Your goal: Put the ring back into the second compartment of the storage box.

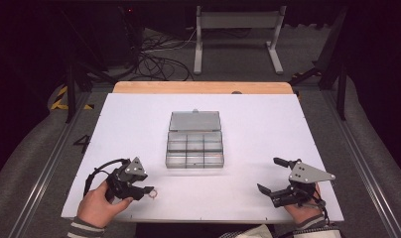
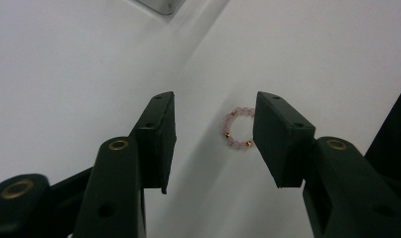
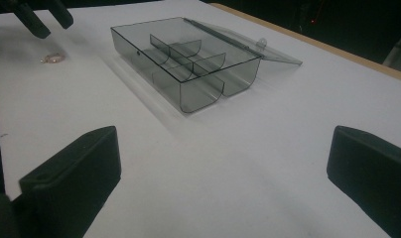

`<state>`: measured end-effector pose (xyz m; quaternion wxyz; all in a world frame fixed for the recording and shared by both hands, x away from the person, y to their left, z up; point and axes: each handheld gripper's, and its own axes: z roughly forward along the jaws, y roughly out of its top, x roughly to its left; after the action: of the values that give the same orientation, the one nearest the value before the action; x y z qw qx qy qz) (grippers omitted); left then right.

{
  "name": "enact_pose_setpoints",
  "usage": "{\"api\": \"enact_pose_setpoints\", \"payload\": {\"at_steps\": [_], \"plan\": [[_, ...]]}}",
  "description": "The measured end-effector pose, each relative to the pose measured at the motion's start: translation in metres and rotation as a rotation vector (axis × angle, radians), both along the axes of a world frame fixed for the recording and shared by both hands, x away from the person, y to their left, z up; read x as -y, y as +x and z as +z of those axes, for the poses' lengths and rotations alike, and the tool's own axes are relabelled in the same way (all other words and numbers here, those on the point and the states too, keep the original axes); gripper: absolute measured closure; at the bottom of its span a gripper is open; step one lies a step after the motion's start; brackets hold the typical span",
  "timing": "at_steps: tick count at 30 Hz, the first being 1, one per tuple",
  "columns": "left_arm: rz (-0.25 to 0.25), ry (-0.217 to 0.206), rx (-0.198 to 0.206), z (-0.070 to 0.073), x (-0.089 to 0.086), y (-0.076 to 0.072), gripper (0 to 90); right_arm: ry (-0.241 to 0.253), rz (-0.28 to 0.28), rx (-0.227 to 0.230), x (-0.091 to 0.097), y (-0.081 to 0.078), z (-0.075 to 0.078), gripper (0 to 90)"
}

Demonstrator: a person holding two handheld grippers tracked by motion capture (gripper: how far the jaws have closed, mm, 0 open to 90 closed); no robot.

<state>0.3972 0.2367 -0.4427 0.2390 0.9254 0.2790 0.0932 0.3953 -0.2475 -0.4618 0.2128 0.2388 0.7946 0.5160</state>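
Left gripper (image 1: 148,191) at about 7 o'clock on the white table (image 1: 139,119), jaws parted and clasping nothing; in the left gripper view the small pink bead ring (image 2: 238,129) with gold beads lies flat on the table between the jaw tips, hard against the right-hand jaw, contact not clear. Right gripper (image 1: 270,176) at about 5 o'clock, well apart from the ring, jaws spread wide and released over bare table. Clear compartment box (image 1: 195,147) sits mid-table with its lid (image 1: 194,120) folded back toward 12 o'clock; ring lies at the box's 8 o'clock, near but apart.
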Motion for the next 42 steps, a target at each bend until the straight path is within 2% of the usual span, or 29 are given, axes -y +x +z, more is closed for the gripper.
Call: {"api": "enact_pose_setpoints", "payload": {"at_steps": [7, 24, 32, 36, 42], "plan": [[-0.009, 0.011, -0.004, -0.003, 0.002, 0.002, 59.0, 0.001, 0.0, -0.002, 0.0, 0.0, 0.0, 1.0], [-0.05, 0.045, -0.06, -0.015, 0.009, 0.009, 73.3, -0.002, 0.006, -0.005, 0.0, 0.0, 0.0, 1.0], [-0.077, 0.081, -0.063, -0.019, 0.014, 0.008, 81.8, -0.003, 0.007, -0.006, -0.001, 0.0, 0.0, 1.1], [-0.084, 0.083, -0.063, -0.02, 0.014, 0.009, 85.0, -0.003, 0.008, -0.006, -0.001, 0.0, 0.0, 1.1], [-0.089, 0.094, -0.052, -0.021, 0.015, 0.008, 86.2, -0.002, 0.01, -0.008, -0.001, 0.0, -0.001, 1.1]]}}
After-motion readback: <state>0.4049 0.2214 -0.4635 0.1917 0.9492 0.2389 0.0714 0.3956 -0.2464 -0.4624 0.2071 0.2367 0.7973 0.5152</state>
